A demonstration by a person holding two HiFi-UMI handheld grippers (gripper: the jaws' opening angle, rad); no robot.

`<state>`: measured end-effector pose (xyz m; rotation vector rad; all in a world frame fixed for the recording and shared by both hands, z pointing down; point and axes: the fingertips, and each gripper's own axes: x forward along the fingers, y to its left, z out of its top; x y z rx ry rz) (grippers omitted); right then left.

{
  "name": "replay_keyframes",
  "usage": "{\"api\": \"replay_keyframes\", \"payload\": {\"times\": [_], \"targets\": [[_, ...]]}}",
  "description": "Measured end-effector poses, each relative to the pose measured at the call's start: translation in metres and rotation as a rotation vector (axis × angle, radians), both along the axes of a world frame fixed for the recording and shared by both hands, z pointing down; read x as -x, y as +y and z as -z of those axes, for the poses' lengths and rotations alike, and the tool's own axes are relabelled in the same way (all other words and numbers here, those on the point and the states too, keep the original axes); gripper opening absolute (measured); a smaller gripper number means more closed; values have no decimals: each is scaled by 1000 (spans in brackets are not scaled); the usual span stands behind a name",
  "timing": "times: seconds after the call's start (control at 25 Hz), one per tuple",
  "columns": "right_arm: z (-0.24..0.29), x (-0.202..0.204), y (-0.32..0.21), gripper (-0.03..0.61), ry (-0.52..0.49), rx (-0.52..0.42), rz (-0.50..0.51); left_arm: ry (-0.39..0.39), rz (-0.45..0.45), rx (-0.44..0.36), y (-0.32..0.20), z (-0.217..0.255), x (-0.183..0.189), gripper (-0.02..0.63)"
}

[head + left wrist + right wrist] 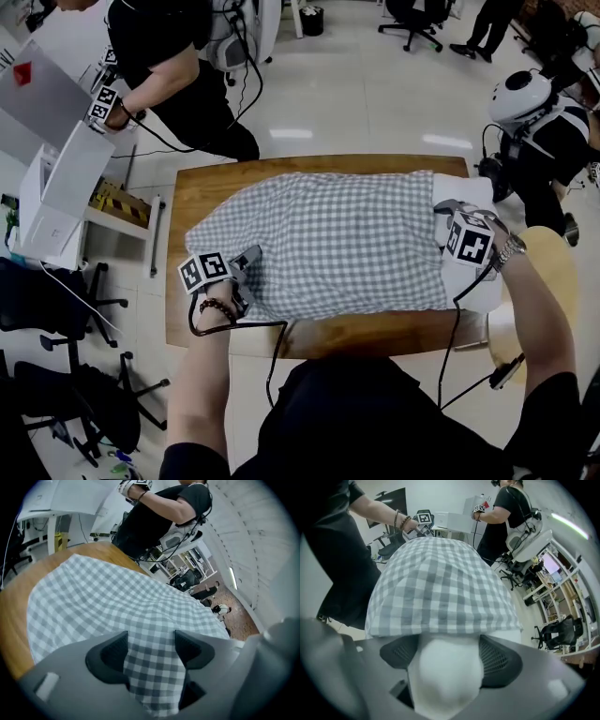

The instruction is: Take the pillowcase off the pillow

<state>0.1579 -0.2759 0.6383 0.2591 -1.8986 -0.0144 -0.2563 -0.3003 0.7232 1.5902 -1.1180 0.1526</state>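
Workroom, wooden counter [216, 187]: the pillow [459, 190] lies across it, mostly inside a checked pillowcase [337, 244]. If stuffing gets pinched along with cloth, the case would likely jam rather than slide. The left hand-held gripper [150, 651] gapes wide over a pillowcase fold at the pillow's covered end, and the right hand-held gripper [449, 656] gapes astride the pillow's bare white end.

Matt checked cloth pillowcase [337, 244], smooth wooden table [202, 192], glossy floor [375, 84].

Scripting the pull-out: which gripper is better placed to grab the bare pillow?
Right, probably. The right gripper, jaws open, straddles the pillow poking out of the checked pillowcase. The left gripper is at the opposite end, only fabric between its jaws.
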Motion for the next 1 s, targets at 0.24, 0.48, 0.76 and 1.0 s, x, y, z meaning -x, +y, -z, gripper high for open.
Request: {"api": "replay_keyframes", "payload": {"times": [0.24,0.48,0.76,1.0], "targets": [[-4,-7,-14,411,-21,12,-7,143,103,78,-27,-18,-15,318],[-14,-4,-23,410,-35,13,-9,163,149,161,-43,-41,-17,289],[-20,2,-33,408,-50,9,-8,125,177,256,-52,-68,-13,270],[-30,0,-38,408,-59,5,-7,36,159,298,-55,-79,-13,174]]}}
